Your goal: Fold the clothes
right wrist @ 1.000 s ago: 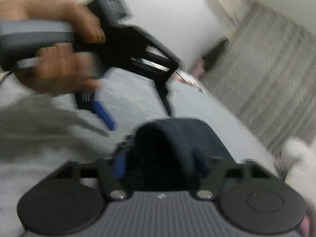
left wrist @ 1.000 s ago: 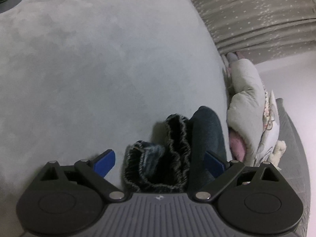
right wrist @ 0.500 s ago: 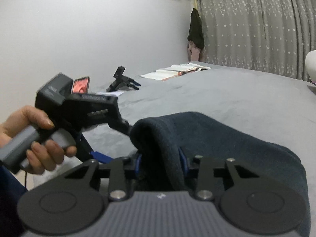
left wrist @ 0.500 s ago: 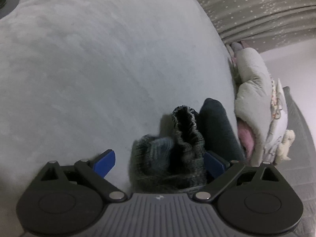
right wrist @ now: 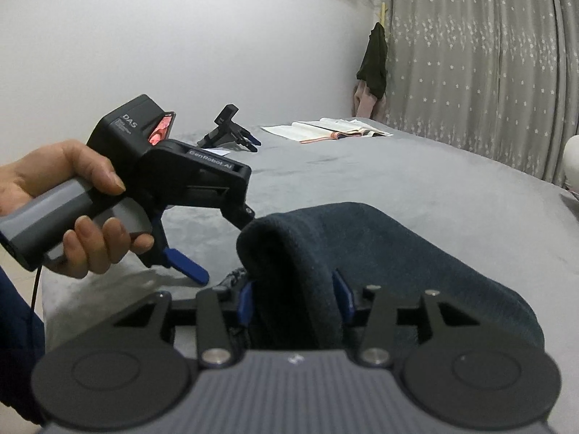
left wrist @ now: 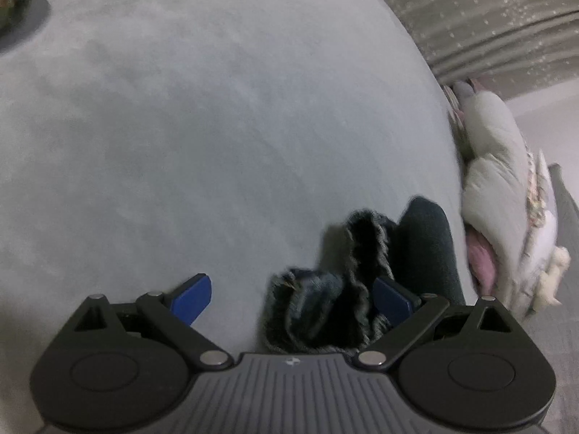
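Room check from my feed: I was working over a grey bed cover that filled most of both views. Plain white wall stood at the far left, and a grey curtain with small star dots hung at the far right. A dark garment hung by the curtain's edge. An open book lay on the far side of the bed. White bedding was piled at the right edge. Light was dim and even.

An open book lies on the grey bed near star-patterned curtains; white pillows sit at its edge.
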The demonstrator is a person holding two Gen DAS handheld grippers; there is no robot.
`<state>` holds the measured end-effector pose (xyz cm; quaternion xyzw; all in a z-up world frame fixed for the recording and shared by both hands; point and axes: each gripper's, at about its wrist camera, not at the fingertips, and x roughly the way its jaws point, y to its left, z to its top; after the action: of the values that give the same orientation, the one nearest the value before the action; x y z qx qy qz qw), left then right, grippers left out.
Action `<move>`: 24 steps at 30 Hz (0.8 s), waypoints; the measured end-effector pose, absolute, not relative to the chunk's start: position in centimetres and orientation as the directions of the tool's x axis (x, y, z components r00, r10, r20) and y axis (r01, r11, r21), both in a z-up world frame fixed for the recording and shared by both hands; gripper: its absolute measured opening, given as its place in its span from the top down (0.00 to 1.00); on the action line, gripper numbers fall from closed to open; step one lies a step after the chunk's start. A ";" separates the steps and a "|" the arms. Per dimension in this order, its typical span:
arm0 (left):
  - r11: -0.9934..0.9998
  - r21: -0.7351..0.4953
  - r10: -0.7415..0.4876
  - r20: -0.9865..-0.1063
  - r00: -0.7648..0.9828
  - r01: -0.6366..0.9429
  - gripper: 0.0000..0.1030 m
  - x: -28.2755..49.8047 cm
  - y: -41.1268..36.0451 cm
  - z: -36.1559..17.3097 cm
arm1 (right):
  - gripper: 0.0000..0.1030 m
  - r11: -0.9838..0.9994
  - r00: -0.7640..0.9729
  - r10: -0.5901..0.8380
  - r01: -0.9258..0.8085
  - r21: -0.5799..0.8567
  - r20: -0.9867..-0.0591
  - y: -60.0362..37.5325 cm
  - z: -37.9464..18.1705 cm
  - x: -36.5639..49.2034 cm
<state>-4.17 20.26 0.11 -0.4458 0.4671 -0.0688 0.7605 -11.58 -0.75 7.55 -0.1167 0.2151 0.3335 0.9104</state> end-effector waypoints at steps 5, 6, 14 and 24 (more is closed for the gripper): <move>0.450 -0.867 -0.634 -0.479 0.607 -0.215 0.09 -4.1 20.6 0.3 | 0.56 0.743 0.667 0.579 -0.669 -0.034 -0.469 -3.6 7.1 -10.9; 0.435 -0.883 -0.653 -0.445 0.613 -0.178 0.17 -4.0 20.5 0.7 | 0.56 0.745 0.664 0.584 -0.667 -0.017 -0.468 -3.6 7.1 -11.0; 0.363 -0.922 -0.725 -0.370 0.580 -0.134 0.47 -2.9 19.5 -0.2 | 0.56 0.756 0.658 0.590 -0.654 0.033 -0.468 -2.8 6.7 -12.5; 0.328 -0.909 -0.638 -0.414 0.649 -0.258 0.37 -4.5 20.8 -0.4 | 0.55 0.768 0.657 0.604 -0.630 0.112 -0.451 -2.8 6.3 -13.5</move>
<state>-4.49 20.75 -0.40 -0.5640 0.3968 -0.1335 0.7118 -13.46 -2.82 6.30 -0.0273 0.2379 0.3392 0.9097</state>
